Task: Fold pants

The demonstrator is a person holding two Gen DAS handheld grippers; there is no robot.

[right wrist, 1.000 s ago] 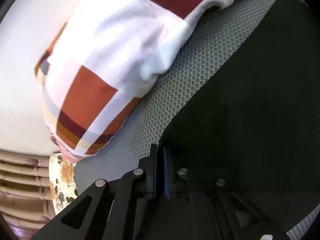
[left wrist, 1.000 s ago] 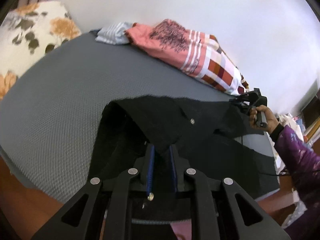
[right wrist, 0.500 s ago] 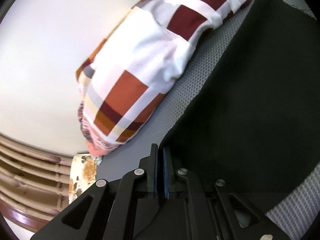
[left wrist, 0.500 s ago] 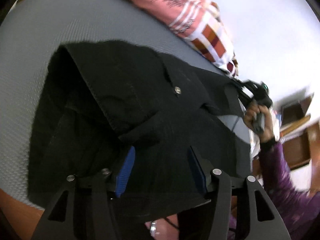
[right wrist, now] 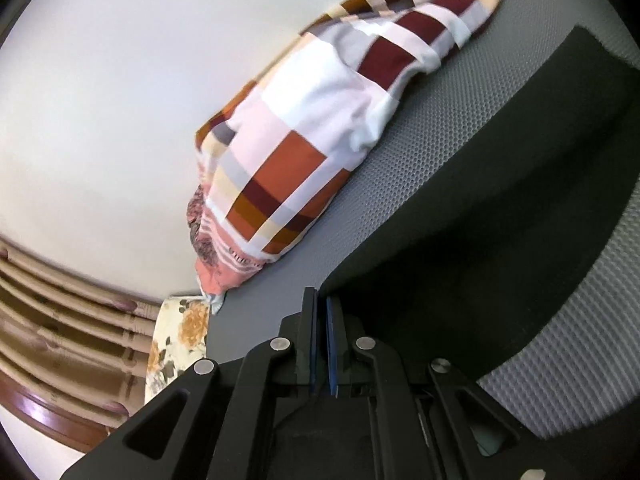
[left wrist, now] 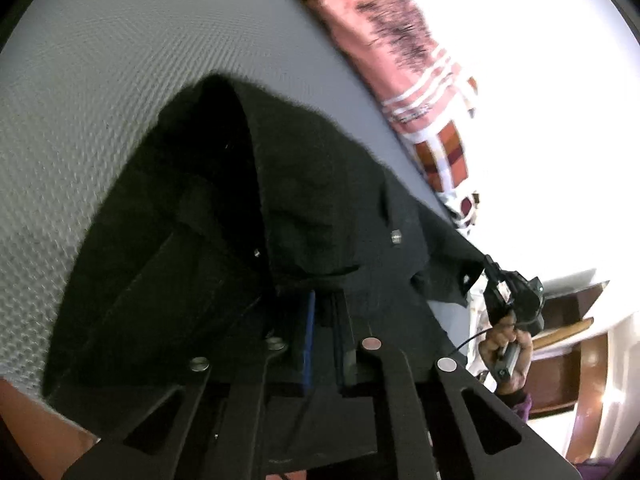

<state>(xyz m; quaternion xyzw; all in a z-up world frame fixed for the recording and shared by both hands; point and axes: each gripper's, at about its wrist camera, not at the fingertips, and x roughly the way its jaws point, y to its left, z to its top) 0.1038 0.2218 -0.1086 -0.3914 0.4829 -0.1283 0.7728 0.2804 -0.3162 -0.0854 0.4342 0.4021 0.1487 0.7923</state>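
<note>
Black pants (left wrist: 312, 200) lie rumpled on the grey mattress (left wrist: 120, 80), the metal waist button (left wrist: 395, 236) facing up. My left gripper (left wrist: 325, 304) is shut on a fold of the pants, and black cloth covers its tips. At the right of the left wrist view, a hand (left wrist: 506, 344) holds my right gripper (left wrist: 489, 266), which is shut on a waistband corner lifted off the bed. In the right wrist view, my right gripper (right wrist: 321, 304) has its blue pads together on the edge of the pants (right wrist: 500, 208), which stretch away to the right.
A checked red, white and orange pillow (right wrist: 320, 140) and a pink cloth (left wrist: 384, 40) lie along the white wall. A floral pillow (right wrist: 176, 336) sits by the wooden headboard (right wrist: 60, 320). Wooden furniture (left wrist: 560, 340) stands past the bed's right side.
My left gripper let go of the fold, opened wide over the pants, sank and rolled, then shut on the cloth again. My right gripper pulled its corner back and upward, away from the checked pillow.
</note>
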